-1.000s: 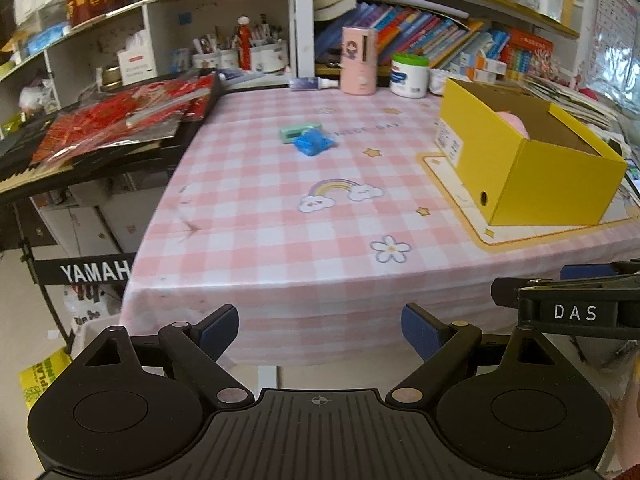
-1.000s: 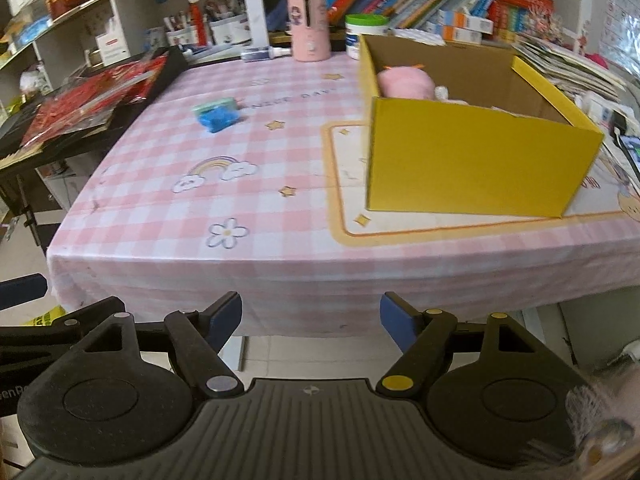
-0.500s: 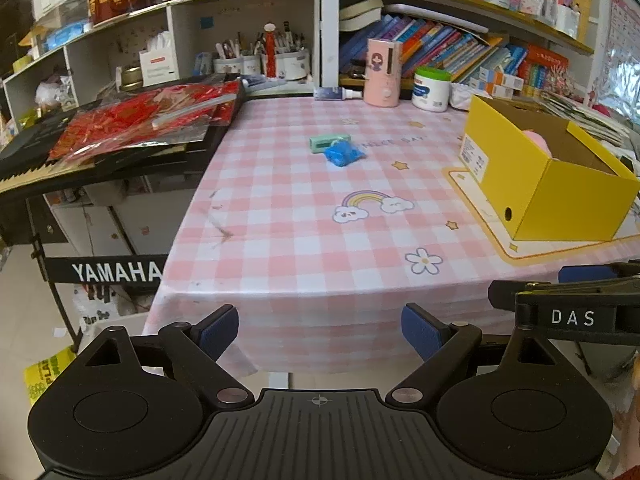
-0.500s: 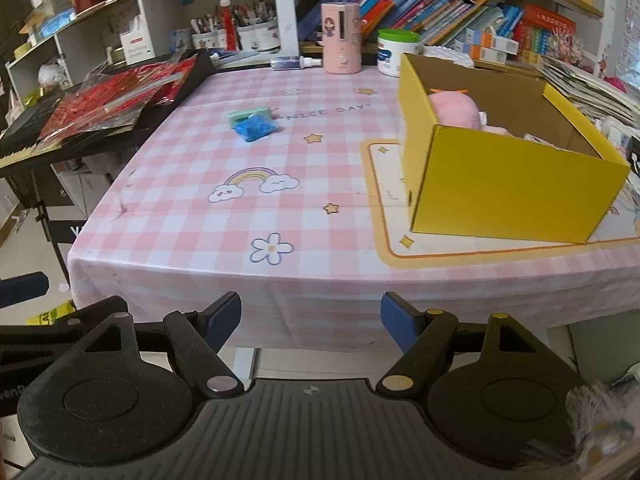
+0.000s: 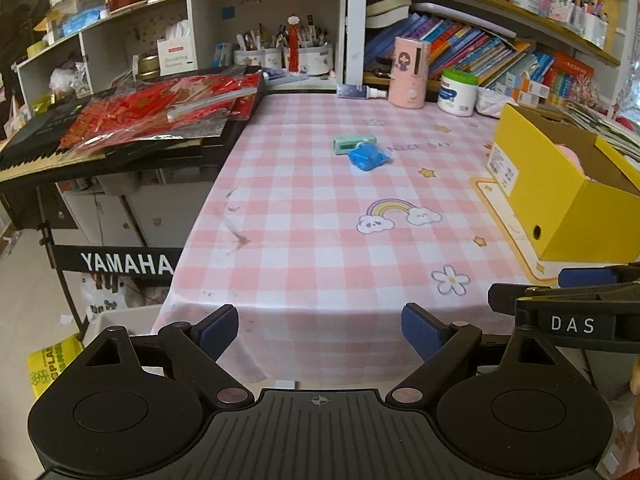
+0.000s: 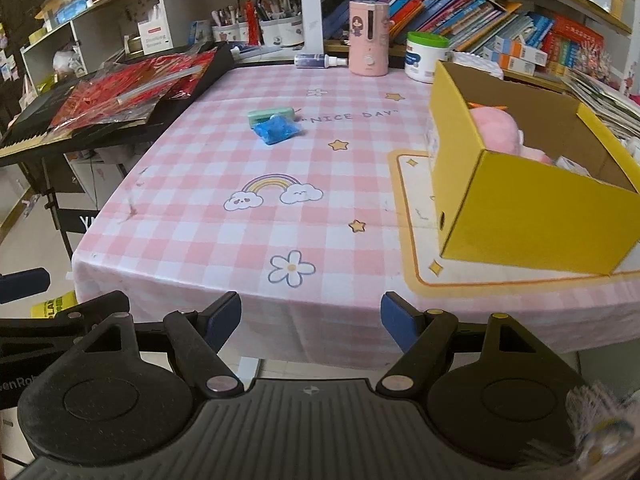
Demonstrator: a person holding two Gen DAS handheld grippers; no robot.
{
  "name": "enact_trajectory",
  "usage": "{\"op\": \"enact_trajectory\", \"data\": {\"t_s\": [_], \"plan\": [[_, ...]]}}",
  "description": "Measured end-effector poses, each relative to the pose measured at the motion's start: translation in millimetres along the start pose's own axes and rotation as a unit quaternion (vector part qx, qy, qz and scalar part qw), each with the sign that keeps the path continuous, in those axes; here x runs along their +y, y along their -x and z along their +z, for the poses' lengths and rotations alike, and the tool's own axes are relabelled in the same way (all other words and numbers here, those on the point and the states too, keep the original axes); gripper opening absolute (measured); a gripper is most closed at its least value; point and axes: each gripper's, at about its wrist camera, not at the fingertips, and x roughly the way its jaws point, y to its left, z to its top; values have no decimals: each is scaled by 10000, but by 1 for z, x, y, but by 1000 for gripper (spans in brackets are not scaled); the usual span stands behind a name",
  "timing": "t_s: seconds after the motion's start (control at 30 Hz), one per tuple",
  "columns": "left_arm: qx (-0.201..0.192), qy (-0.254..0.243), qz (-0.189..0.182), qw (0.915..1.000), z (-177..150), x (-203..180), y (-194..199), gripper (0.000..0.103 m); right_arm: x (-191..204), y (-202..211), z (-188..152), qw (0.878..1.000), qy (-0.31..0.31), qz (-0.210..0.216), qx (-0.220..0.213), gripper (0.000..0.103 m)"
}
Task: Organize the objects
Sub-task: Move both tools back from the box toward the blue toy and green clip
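Looks like a lived-in home study or kid's room. Across the top of the frame, white cubby shelves [image 5: 264, 36] are crammed with pen cups, and slanted rows of colourful children's books [image 5: 472, 56] fill the upper right. A pink-and-white checked tablecloth with rainbow and flower prints [image 5: 312, 216] covers the middle, and a black Yamaha keyboard on a stand [image 5: 52, 148] sits at left.

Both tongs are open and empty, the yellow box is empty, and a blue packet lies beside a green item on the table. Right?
Not quite: the yellow box holds a pink soft item, as the right wrist view shows. The left tongs and right tongs are open and empty; the blue packet lies beside the green item.
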Motion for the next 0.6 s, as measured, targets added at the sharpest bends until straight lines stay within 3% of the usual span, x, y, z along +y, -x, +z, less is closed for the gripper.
{"op": "enact_trajectory", "data": {"t_s": [0.3, 0.6], "plan": [[33, 152, 113, 9998, 28, -5, -30, 91, -7, -30, 36, 9998, 139, 105, 5, 74], [11, 333, 222, 9992, 60, -12, -61, 91, -20, -56, 86, 9987, 263, 239, -361, 74]]}}
